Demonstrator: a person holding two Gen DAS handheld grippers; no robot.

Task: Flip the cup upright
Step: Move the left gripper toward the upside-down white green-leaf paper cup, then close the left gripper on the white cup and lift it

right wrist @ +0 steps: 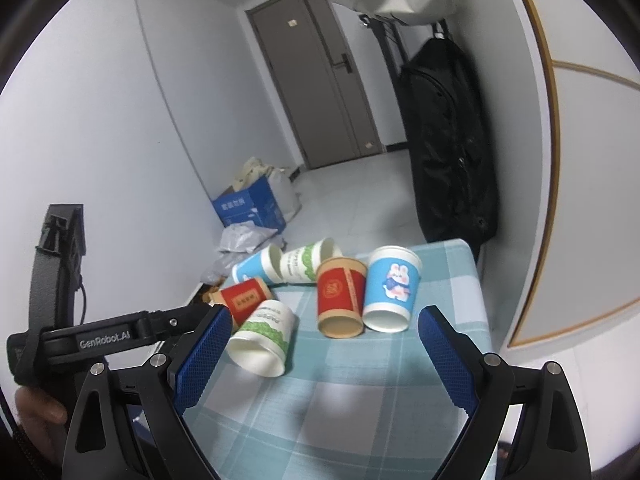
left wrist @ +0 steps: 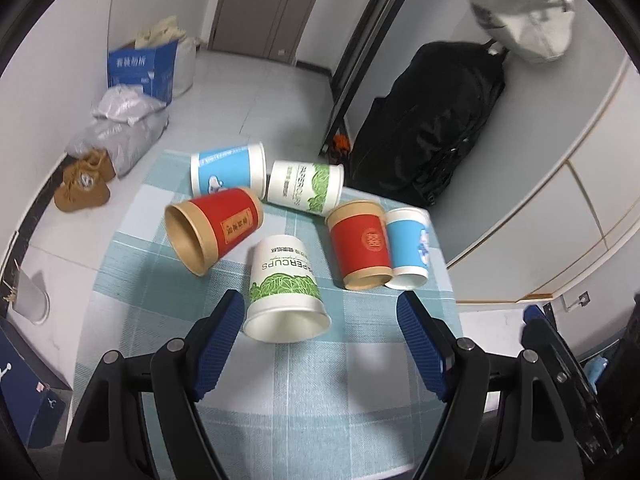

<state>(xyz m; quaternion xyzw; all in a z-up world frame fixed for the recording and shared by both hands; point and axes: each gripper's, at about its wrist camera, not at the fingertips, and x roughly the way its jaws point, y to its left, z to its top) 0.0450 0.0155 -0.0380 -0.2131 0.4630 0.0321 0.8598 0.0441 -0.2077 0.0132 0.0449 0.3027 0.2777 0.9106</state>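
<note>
Behind the work area stand a grey door, a blue carton on the floor and a black bag against the wall. On the checked tablecloth six paper cups lie on their sides in a loose cluster, none upright.

The nearest, a white cup with green print, lies with its open mouth toward the cameras, just ahead of the left gripper. That gripper's jaws are spread wide and hold nothing; one blue pad sits just beside the cup's rim. The spacing suggests an approach to straddle this cup.

The right gripper is likewise spread and empty, facing a red cup and a blue rabbit cup, which touch side by side.

Judgement: no cup is grasped yet; the flip is not begun.
</note>
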